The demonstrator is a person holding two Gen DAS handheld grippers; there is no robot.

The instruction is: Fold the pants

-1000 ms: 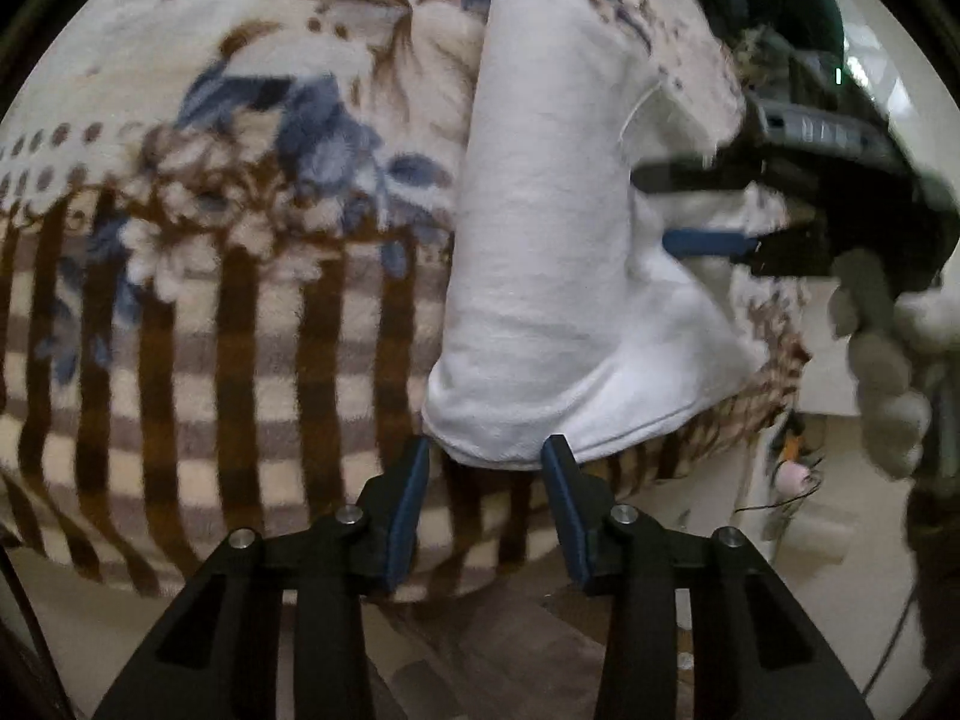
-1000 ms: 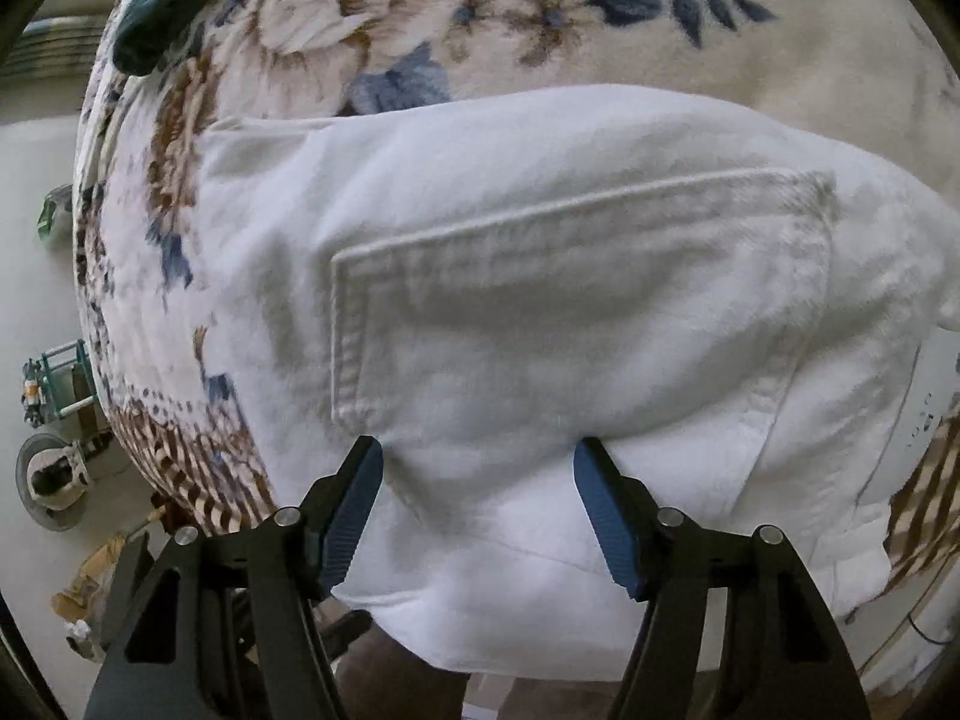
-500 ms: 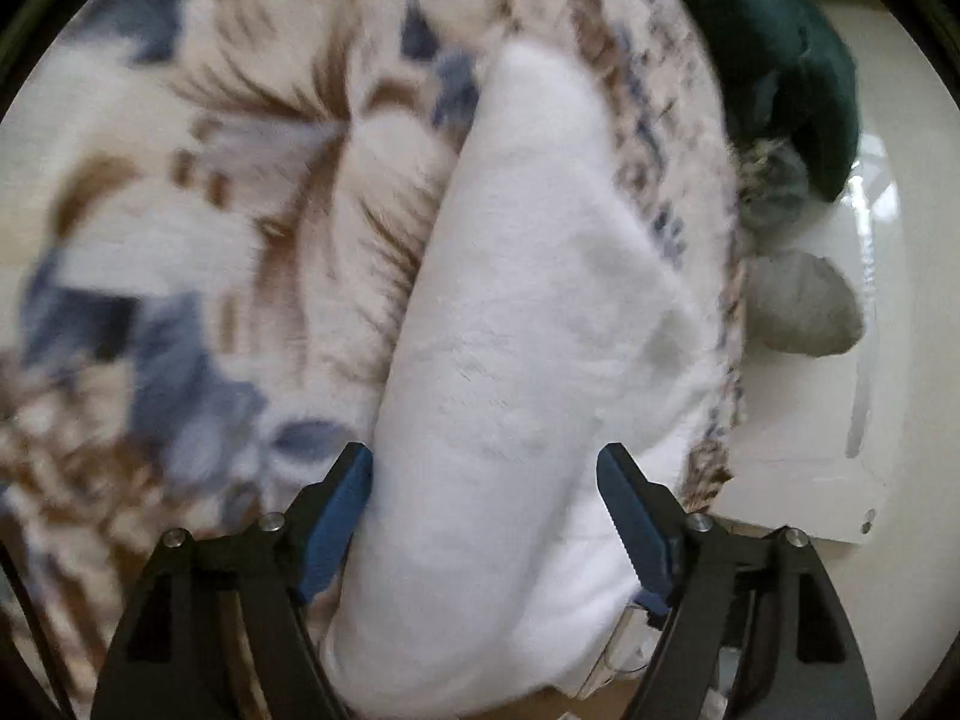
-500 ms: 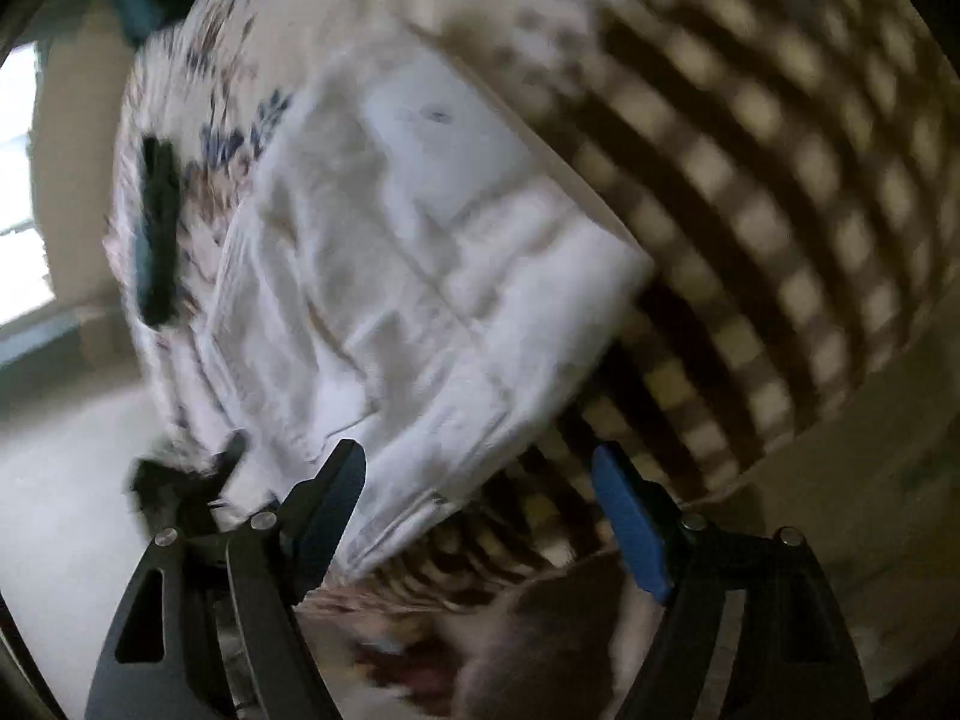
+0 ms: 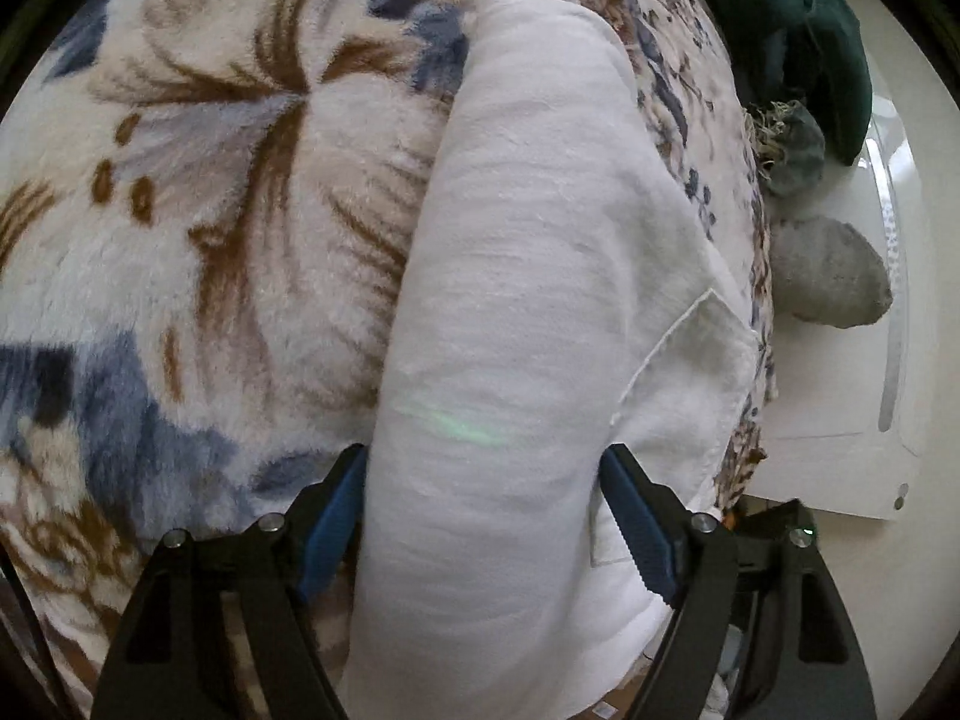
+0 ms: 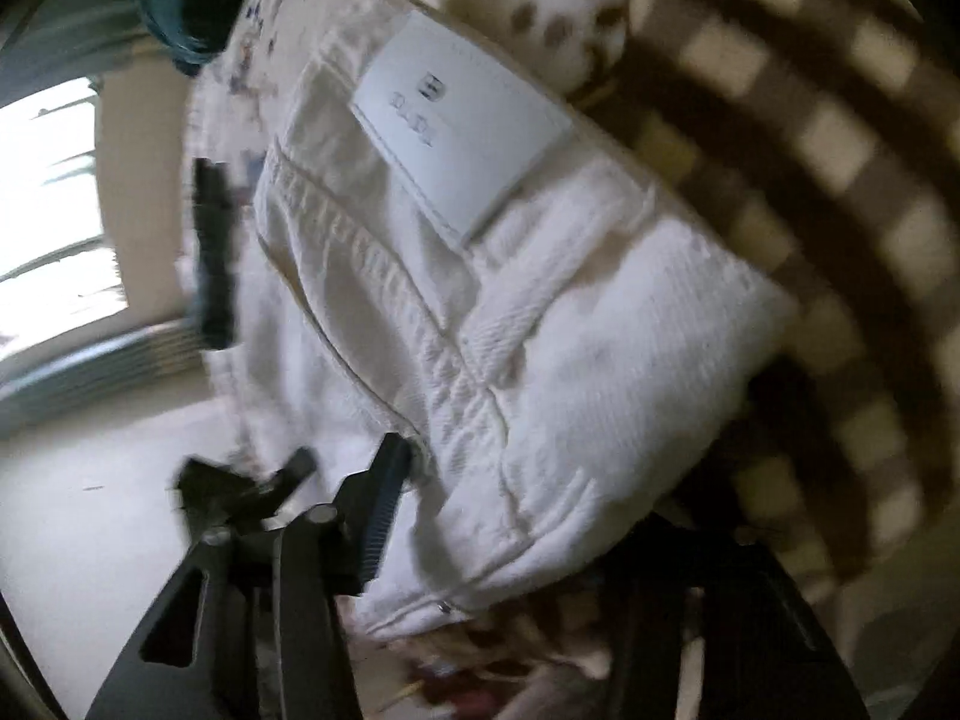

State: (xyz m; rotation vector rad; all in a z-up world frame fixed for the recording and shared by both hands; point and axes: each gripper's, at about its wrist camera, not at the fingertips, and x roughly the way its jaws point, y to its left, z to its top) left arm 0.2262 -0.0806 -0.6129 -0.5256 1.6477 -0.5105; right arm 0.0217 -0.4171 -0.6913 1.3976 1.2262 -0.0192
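Lying folded on floral blanket (image 5: pixel 228 228): white pants (image 5: pixel 528 312). Left gripper (image 5: pixel 483 516) jaws just opened wide, straddling pants, no clamp seen. Right gripper (image 6: pixel 516 516) closing around waistband corner; grip unclear.

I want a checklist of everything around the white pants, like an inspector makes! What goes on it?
Surface: fluffy blanket with blue and brown flowers; brown stripes in the right wrist view.
Job's things: white pants, folded into a long bundle; the waist label faces up.
Clutter: dark green cloth and a grey lump past the blanket's edge.
Tongs: left tongs open, straddling the bundle, having just opened wider. Right tongs at the waist end, just closing a little; only one finger shows, so the grip cannot be told.
Cables: nothing seen.
Surroundings: pale floor, a bright window; the right wrist view is blurred.
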